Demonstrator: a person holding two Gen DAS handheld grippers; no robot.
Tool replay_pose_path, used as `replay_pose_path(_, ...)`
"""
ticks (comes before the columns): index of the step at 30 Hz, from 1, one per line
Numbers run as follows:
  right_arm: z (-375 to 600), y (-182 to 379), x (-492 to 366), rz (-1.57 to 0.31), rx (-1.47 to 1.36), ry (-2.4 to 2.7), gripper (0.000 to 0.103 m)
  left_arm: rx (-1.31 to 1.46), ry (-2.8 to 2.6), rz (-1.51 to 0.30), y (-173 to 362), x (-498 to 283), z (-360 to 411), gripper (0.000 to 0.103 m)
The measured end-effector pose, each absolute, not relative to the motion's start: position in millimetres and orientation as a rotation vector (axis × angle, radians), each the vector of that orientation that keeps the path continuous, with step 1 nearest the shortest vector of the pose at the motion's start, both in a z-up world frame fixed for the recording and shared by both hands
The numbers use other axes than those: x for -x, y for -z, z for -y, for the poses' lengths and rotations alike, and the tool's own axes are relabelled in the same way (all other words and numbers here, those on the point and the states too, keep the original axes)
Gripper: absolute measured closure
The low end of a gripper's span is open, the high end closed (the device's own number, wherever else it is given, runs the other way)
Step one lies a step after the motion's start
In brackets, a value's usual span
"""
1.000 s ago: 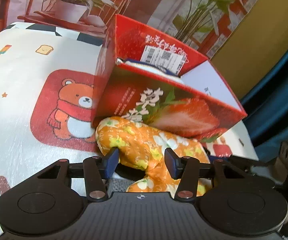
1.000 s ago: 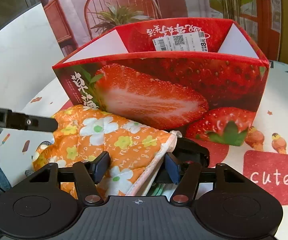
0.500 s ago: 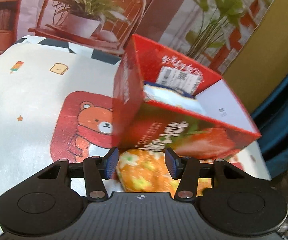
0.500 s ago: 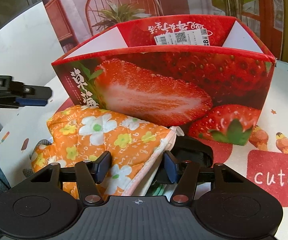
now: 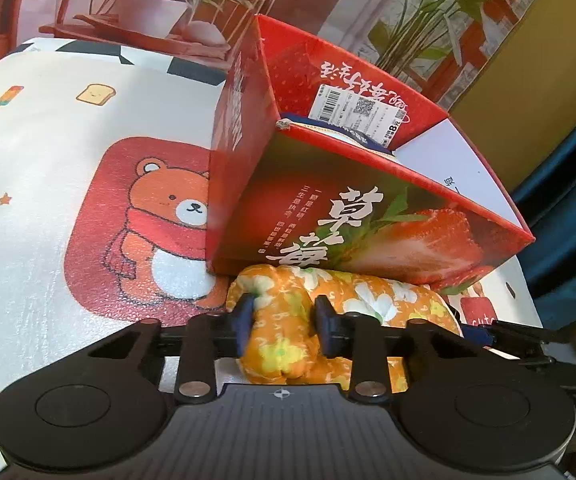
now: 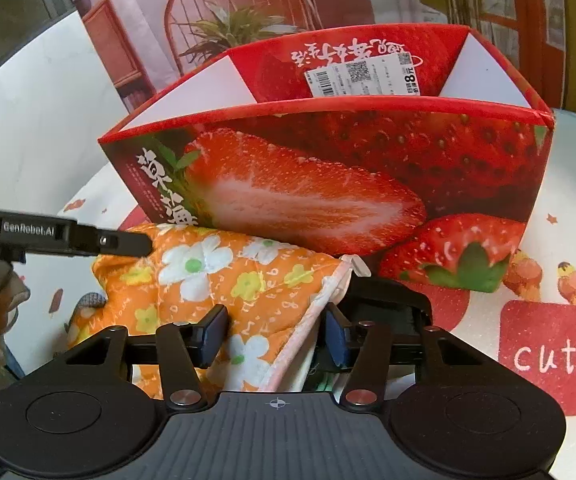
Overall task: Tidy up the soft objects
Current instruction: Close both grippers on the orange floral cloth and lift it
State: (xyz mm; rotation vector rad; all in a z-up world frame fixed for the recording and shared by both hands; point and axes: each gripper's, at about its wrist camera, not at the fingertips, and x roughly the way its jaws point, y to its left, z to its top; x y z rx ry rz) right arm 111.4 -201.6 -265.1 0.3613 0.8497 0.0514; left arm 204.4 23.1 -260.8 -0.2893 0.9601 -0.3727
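1. The cartoon-printed white bench [image 5: 40, 168] carries everything.
2. The open red strawberry-print cardboard box [image 5: 352, 216] sits on it, something blue-white already inside.
3. The orange flowered padded cloth [image 6: 224, 280] lies against the box front.
4. The left gripper [image 5: 284, 322], fingers open half a second ago, now pinches the cloth's end; lifting looks next.
5. The right gripper [image 6: 276, 336] straddles the cloth's hem, fingers apart.
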Motion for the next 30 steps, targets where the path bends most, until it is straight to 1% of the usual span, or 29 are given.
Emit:
replay_pose_path(1,202,265,-112,-0.852,-0.371,-0.051,0.055,0.287,0.376,-0.957,260,-203,-24,0.075)
replay_pose_path(3,205,266,-111,-0.858,-0.394,-0.051,0.055,0.275,0.383,-0.953,259,-200,-23,0.077)
replay_pose_path(9,212,269,-108,-0.865,-0.469,-0.036,0.054,0.252,0.402,-0.945,258,-191,-16,0.080)
replay_pose_path(10,213,268,-108,-0.864,-0.479,-0.033,0.055,0.252,0.408,-0.942,257,-190,-16,0.081)
replay_pose_path(13,213,265,-107,-0.854,-0.479,-0.032,0.064,0.254,0.424,-0.927,253,-189,-15,0.083)
replay_pose_path(17,213,255,-102,-0.821,-0.455,-0.027,0.074,0.247,0.441,-0.895,245,-186,-14,0.085)
replay_pose_path(23,216,240,-97,-0.775,-0.421,-0.024,0.078,0.247,0.464,-0.859,234,-183,-12,0.085)
replay_pose_path(30,218,229,-89,-0.741,-0.399,-0.018,0.079,0.235,0.481,-0.813,221,-176,-8,0.085)
